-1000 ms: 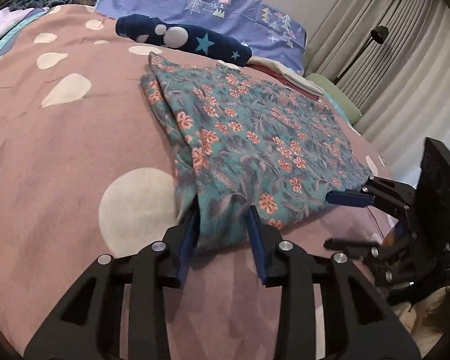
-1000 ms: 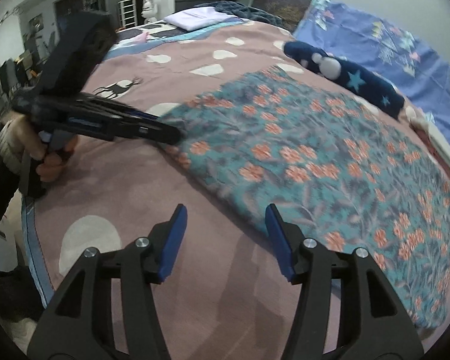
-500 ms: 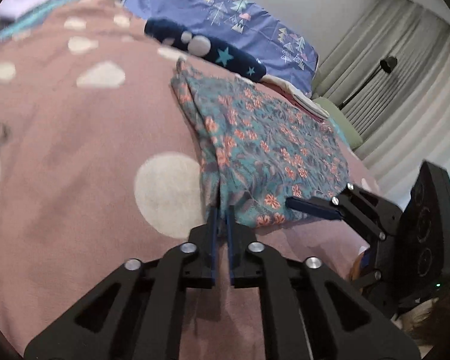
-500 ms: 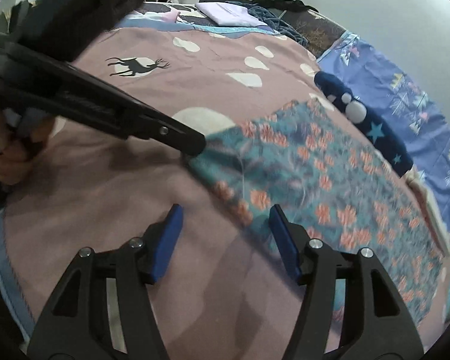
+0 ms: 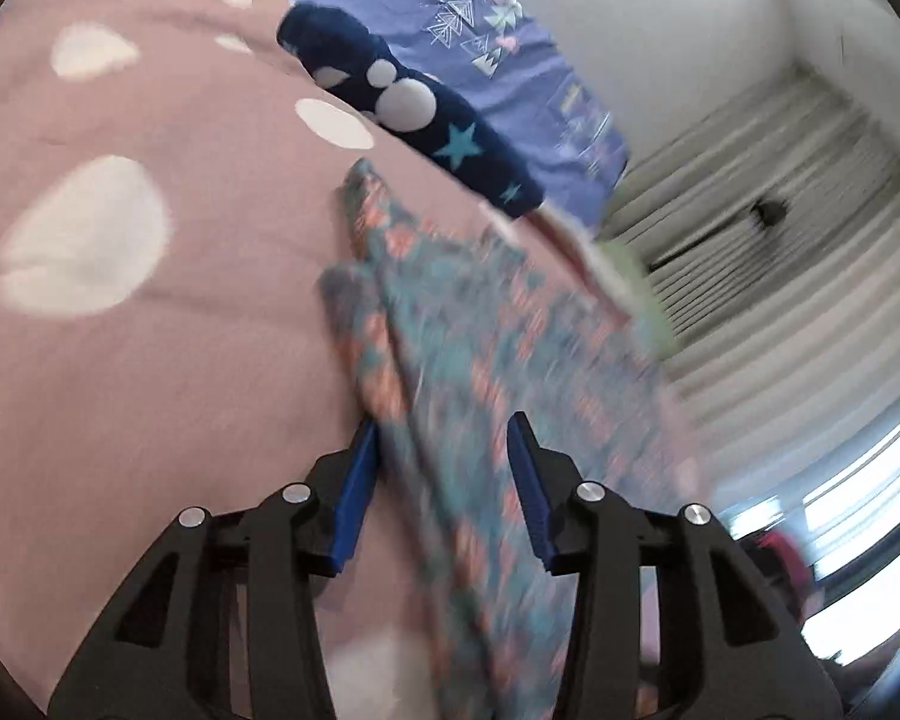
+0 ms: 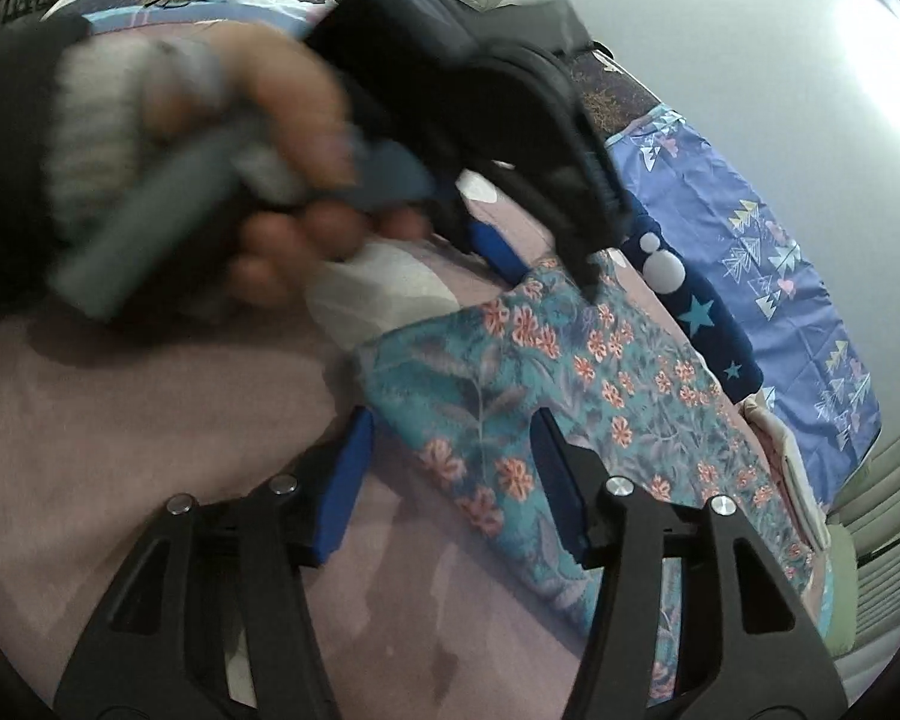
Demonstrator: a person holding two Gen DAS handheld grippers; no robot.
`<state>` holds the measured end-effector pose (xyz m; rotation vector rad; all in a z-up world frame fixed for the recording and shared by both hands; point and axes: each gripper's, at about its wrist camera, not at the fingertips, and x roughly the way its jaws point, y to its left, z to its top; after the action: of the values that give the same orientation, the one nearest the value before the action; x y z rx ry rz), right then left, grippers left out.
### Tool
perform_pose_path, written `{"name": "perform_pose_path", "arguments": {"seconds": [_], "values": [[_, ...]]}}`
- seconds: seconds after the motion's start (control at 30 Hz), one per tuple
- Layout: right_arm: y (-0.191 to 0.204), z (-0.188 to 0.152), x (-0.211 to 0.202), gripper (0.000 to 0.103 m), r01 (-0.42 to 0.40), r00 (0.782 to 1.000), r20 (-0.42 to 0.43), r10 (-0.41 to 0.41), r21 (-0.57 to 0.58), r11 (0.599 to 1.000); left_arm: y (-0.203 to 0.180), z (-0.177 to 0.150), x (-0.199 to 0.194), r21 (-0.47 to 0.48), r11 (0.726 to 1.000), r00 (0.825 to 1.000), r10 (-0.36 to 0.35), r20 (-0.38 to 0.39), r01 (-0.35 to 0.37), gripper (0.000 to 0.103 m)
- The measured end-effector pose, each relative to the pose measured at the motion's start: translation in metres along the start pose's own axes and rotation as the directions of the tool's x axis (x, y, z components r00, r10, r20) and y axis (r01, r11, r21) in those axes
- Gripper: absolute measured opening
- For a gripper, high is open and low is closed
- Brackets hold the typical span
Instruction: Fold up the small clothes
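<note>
A teal garment with orange flowers (image 5: 480, 360) lies flat on the pink bedspread (image 5: 120, 330). My left gripper (image 5: 444, 450) straddles its left edge; its jaws are opening, with blurred cloth running between the blue pads. In the right wrist view that same left gripper (image 6: 540, 267) reaches over the garment's far corner, held by a hand (image 6: 282, 138). My right gripper (image 6: 450, 456) sits over the near corner of the garment (image 6: 570, 372). Its jaws are closing, cloth lies between them, and the pads do not press on it.
A navy star-patterned cushion (image 5: 414, 114) and a lilac pillow (image 5: 510, 60) lie past the garment. Pale folded items (image 6: 792, 480) sit at the bed's right edge, with curtains (image 5: 780, 240) behind them.
My left gripper, shut on the garment's edge half a second ago, now has its jaws apart and has swung forward along that edge. My right gripper has moved onto the near corner.
</note>
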<state>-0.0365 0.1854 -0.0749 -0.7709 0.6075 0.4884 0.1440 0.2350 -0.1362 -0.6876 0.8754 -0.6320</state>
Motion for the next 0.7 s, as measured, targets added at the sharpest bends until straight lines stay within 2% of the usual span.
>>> {"name": "perform_pose_path", "arguments": {"seconds": [0.03, 0.07, 0.1, 0.13, 0.2, 0.27, 0.3, 0.33, 0.37, 0.4, 0.43, 0.5, 0.57, 0.6, 0.63, 0.67, 0.7], "values": [[0.000, 0.002, 0.003, 0.054, 0.004, 1.000, 0.004, -0.004, 0.000, 1.000, 0.003, 0.005, 0.004, -0.012, 1.000, 1.000, -0.004, 0.009, 0.004, 0.044], [0.001, 0.003, 0.005, 0.039, 0.005, 1.000, 0.007, -0.005, -0.003, 1.000, 0.005, 0.011, 0.009, -0.027, 1.000, 1.000, -0.002, 0.015, 0.002, 0.035], [0.001, 0.005, 0.007, 0.023, -0.012, 1.000, 0.008, 0.012, -0.007, 1.000, 0.006, 0.016, 0.014, -0.047, 0.999, 1.000, 0.008, 0.014, -0.007, 0.018], [0.002, 0.007, 0.011, 0.004, -0.055, 0.998, 0.000, 0.055, -0.014, 0.998, 0.007, 0.020, 0.017, -0.064, 0.998, 1.000, 0.017, 0.011, -0.017, 0.009], [0.003, 0.009, 0.007, 0.003, -0.058, 0.998, 0.002, 0.058, -0.001, 0.998, 0.000, 0.023, 0.018, -0.057, 0.998, 0.999, 0.020, 0.032, -0.018, 0.006], [-0.005, 0.012, -0.010, 0.000, -0.140, 0.990, 0.027, 0.138, 0.069, 0.988, -0.011, 0.018, 0.010, 0.002, 1.000, 0.997, 0.025, 0.071, -0.025, 0.006], [-0.008, 0.014, -0.015, 0.000, -0.174, 0.984, 0.035, 0.172, 0.089, 0.981, -0.012, 0.016, 0.010, 0.021, 0.999, 0.995, 0.048, 0.086, -0.050, 0.006], [-0.005, 0.016, -0.018, 0.000, -0.249, 0.968, 0.043, 0.246, 0.090, 0.964, -0.008, 0.017, 0.014, 0.013, 0.996, 0.993, 0.085, 0.079, -0.087, 0.006], [0.001, 0.016, -0.018, 0.000, -0.274, 0.962, 0.037, 0.272, 0.079, 0.958, -0.002, 0.017, 0.020, -0.002, 0.993, 0.991, 0.121, 0.058, -0.121, 0.006], [0.009, 0.014, -0.016, 0.000, -0.221, 0.975, 0.042, 0.219, 0.047, 0.974, 0.004, 0.016, 0.023, -0.023, 0.994, 0.993, 0.105, 0.049, -0.104, 0.006], [0.015, 0.012, -0.016, 0.000, -0.199, 0.979, 0.040, 0.198, 0.033, 0.979, 0.005, 0.017, 0.022, -0.027, 0.996, 0.994, 0.088, 0.056, -0.087, 0.006], [0.011, 0.007, -0.019, 0.000, -0.221, 0.975, 0.036, 0.219, 0.059, 0.973, 0.002, 0.016, 0.022, -0.009, 0.995, 0.994, 0.099, 0.051, -0.098, 0.007], [0.000, 0.000, -0.026, 0.004, -0.188, 0.982, 0.038, 0.185, 0.102, 0.977, 0.001, 0.016, 0.022, -0.009, 0.996, 0.995, 0.092, 0.047, -0.092, 0.008], [-0.008, -0.005, -0.028, 0.011, -0.152, 0.988, 0.029, 0.149, 0.112, 0.982, 0.003, 0.017, 0.023, -0.015, 0.997, 0.996, 0.078, 0.042, -0.077, 0.008], [-0.011, -0.009, -0.029, 0.028, -0.118, 0.993, 0.017, 0.116, 0.112, 0.987, 0.005, 0.017, 0.023, -0.029, 0.998, 0.998, 0.054, 0.038, -0.053, 0.008], [-0.014, -0.014, -0.029, 0.038, -0.088, 0.996, 0.005, 0.088, 0.104, 0.991, 0.009, 0.017, 0.022, -0.033, 0.998, 0.998, 0.045, 0.036, -0.044, 0.008], [-0.016, -0.019, -0.026, 0.042, -0.065, 0.998, -0.007, 0.065, 0.090, 0.994, 0.009, 0.018, 0.022, -0.032, 0.999, 0.999, 0.043, 0.031, -0.042, 0.008]]}}
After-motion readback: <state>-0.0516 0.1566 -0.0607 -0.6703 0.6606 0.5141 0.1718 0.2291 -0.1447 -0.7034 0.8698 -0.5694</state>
